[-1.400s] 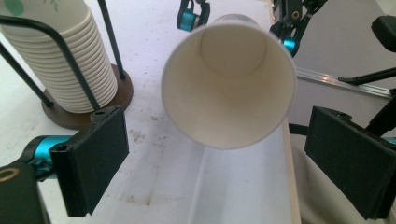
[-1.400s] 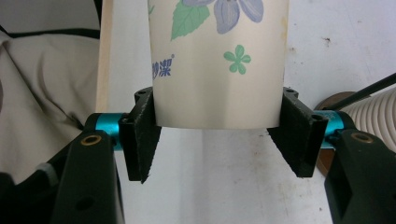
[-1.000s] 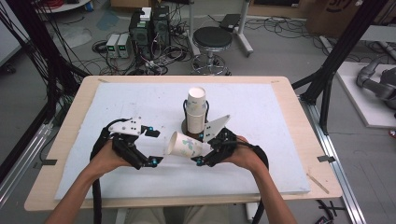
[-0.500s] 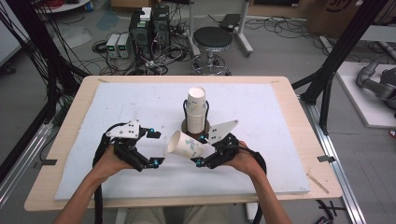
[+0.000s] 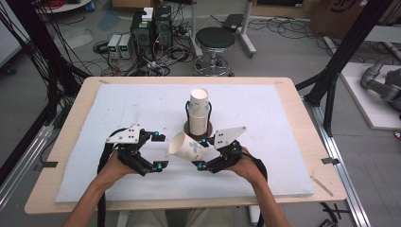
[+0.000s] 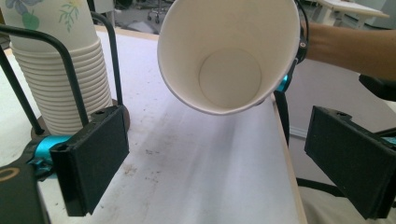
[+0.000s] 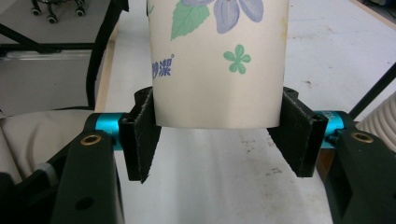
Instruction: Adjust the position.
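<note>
High view: the right claw [image 5: 201, 152] is clamped on the base end of a paper cup [image 5: 186, 146], holding it tipped on its side above the bench [image 5: 118, 101], mouth turned toward the left claw [image 5: 160, 151]. The left claw's jaws stand apart, holding nothing, just beside the cup's rim. Behind them, a stack of cups [image 5: 199, 109] stands upright in a wire holder [image 5: 197, 126].

I see a white cup [image 7: 217, 60] printed with blue flowers and green leaves; black fingers [image 7: 144, 135], white worktop [image 5: 142, 104].
</note>
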{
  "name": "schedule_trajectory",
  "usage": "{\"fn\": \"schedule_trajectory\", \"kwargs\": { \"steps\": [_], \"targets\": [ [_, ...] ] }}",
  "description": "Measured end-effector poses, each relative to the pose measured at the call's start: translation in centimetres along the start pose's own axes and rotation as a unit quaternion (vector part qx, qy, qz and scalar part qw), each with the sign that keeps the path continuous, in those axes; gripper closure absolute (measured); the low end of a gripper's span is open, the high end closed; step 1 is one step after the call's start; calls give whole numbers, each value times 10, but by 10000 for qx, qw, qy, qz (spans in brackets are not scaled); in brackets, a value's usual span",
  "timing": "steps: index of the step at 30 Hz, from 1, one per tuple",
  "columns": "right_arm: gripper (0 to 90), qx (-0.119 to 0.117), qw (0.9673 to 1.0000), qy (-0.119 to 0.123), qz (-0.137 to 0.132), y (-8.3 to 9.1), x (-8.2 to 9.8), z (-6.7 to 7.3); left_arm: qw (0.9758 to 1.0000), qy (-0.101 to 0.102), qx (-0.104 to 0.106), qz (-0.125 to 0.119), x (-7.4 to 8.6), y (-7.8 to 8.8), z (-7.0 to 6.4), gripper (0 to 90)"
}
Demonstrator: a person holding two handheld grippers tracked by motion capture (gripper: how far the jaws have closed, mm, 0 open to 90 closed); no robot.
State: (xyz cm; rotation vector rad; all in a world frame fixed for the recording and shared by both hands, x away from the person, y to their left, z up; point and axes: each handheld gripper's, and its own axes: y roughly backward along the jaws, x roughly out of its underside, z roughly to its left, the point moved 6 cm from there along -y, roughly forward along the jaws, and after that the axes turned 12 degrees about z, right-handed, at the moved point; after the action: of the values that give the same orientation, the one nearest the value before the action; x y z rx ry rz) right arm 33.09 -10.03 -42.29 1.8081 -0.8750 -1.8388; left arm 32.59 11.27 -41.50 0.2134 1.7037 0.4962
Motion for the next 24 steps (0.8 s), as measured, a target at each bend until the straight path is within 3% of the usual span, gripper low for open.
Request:
{"fn": "schedule_trajectory", "kwargs": {
  "steps": [6,24],
  "targets": [
    [377,-52,9995,-58,-308,-1,-1,1,9999,84,91,-94,1,-3,1,63],
    [377,-168,9982,-100,-568,-10,-2,7,9982,75,372,-461,-8,-22,-3,63]
  ]
}}
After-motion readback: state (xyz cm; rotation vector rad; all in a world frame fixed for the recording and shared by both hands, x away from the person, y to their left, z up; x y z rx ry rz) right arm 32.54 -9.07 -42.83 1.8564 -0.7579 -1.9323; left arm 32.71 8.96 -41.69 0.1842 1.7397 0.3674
